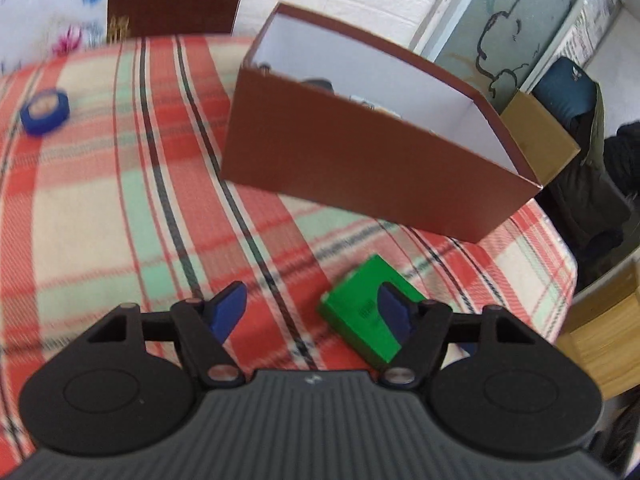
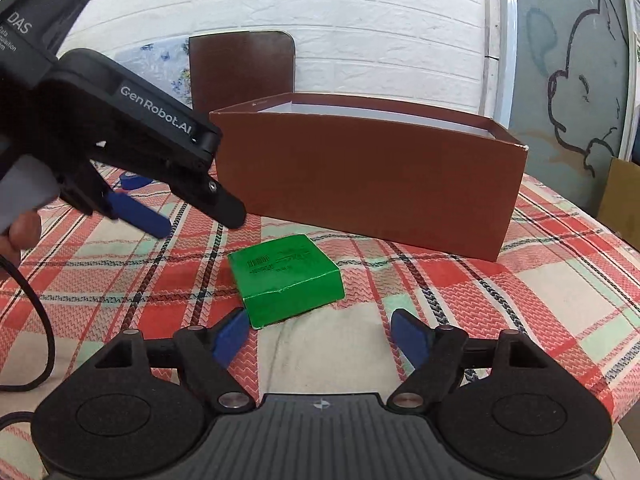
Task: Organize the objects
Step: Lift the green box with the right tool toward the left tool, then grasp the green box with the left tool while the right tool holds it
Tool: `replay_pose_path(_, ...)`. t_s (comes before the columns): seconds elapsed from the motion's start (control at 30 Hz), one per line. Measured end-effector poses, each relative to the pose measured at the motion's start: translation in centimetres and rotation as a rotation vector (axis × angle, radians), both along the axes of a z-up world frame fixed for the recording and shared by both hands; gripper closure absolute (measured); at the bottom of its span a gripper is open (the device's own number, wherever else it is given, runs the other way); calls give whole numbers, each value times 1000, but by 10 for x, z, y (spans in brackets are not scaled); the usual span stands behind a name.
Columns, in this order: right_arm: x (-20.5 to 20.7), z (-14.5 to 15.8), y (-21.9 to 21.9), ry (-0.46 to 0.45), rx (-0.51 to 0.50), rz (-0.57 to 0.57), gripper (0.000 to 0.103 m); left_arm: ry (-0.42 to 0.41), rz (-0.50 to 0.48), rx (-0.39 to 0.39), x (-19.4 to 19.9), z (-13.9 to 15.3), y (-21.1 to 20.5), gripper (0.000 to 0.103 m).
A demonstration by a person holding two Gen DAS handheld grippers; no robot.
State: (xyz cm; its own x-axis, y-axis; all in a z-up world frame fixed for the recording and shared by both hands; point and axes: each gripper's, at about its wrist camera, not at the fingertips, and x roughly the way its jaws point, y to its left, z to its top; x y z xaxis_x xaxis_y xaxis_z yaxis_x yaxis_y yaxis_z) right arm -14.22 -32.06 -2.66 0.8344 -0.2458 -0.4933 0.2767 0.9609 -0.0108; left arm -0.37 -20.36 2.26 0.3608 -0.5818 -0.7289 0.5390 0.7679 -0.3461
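Observation:
A small green box point(image 2: 286, 276) lies flat on the plaid tablecloth point(image 2: 520, 292), in front of an open brown box point(image 2: 372, 176). My right gripper point(image 2: 320, 330) is open, just short of the green box, with its left finger near the box's corner. My left gripper point(image 1: 312, 308) is open and empty above the cloth; its right finger overlaps the green box point(image 1: 360, 312) in its view. In the right wrist view the left gripper point(image 2: 160, 216) hovers up and left of the green box. The brown box point(image 1: 360, 168) has a white inside with a few items partly hidden.
A blue tape roll point(image 1: 44, 110) lies at the far left of the cloth. A brown lid point(image 2: 242, 70) leans on the white brick wall behind. Cardboard boxes point(image 1: 600, 340) and dark clothing point(image 1: 588, 184) stand beyond the table's right edge.

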Motion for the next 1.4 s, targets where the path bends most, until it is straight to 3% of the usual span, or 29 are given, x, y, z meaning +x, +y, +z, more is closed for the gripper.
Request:
replay_pose_path(0.2,10,-1,-2,19,-46,81,23,132,38,-25,-3,-16,-4,30)
replay_pose_path(0.37,23,0,0,35,-82,140,21,131,28,-20,-4,-14,-12,30)
replay_pose_path(0.43,28,0,2,36,-104,160,21,99,6,22,-4,-13,-21,31)
replay_pose_path(0.6,39,2,3,46,-157,196,21,-123,-72,198,-9,-2,-46,31)
replay_pose_path(0.77,43,3,-11,49,-123,180,21,-218,-51,192,5,22,-41,39)
replay_pose_path(0.87,46,2,-16,50,-100,180,22,-137,-88,114,16,30,-42,40)
replay_pose_path(1.0,49,2,-9,54,-105,183,22,17,-125,124,17,6,-55,49)
replay_pose_path(1.13,47,-3,-10,59,-103,186,24,180,-59,27,18,-20,-42,48)
replay_pose_path(1.23,49,-5,-8,59,-95,191,29,222,-8,-58,13,-26,-30,50)
replay_pose_path(1.27,49,-5,-8,58,-85,198,38,228,-2,-69,13,-27,-29,50)
replay_pose_path(1.3,50,-5,-6,55,-75,208,41,228,4,-74,13,-28,-29,51)
replay_pose_path(1.4,51,-6,3,51,-90,198,43,212,-10,-75,8,-25,-36,60)
